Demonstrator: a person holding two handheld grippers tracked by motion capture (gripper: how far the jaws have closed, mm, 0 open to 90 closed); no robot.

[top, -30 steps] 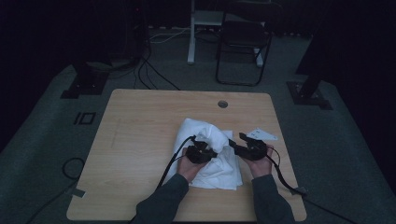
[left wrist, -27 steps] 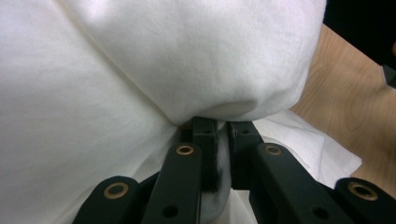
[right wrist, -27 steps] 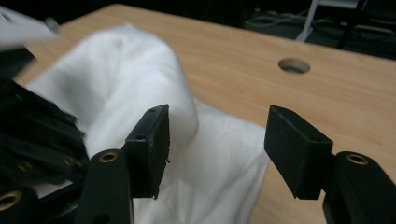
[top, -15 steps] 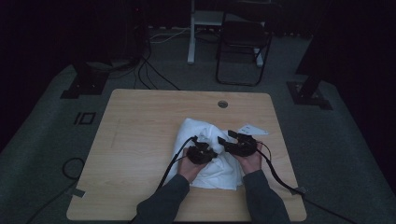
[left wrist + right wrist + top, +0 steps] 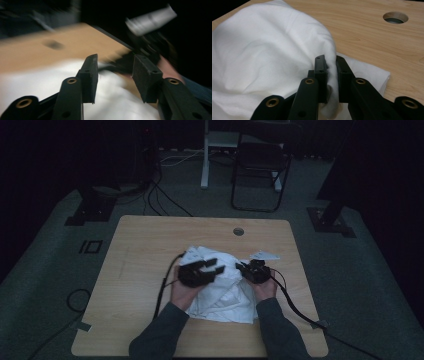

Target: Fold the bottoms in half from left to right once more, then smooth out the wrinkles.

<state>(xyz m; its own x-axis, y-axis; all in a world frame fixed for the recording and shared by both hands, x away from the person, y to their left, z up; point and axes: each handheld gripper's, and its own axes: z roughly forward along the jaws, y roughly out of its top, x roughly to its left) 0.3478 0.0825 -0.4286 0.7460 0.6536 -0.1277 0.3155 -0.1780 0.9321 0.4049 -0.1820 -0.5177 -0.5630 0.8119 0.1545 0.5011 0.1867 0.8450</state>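
A person seated at a wooden counter (image 5: 140,270) works a crumpled white cloth (image 5: 220,295) with a two-jaw tool in each hand. The cloth lies bunched on the near half of the counter, between and under the two hands, with a flat folded edge reaching toward the round cable hole (image 5: 238,231) farther back. The right tool (image 5: 331,65) is clenched on a raised fold of the cloth, its black jaws having just been closing until the fabric is pinched between the pads, as the right gripper view shows. The left tool (image 5: 114,72) is released: its jaws have just been opening and stand apart with nothing pressed between them, held above the cloth and aimed toward the other hand in a blurred left gripper view. From above, the left tool (image 5: 207,267) sits over the middle of the cloth and the right tool (image 5: 244,268) at its right side, both cables trailing back over the counter's near edge
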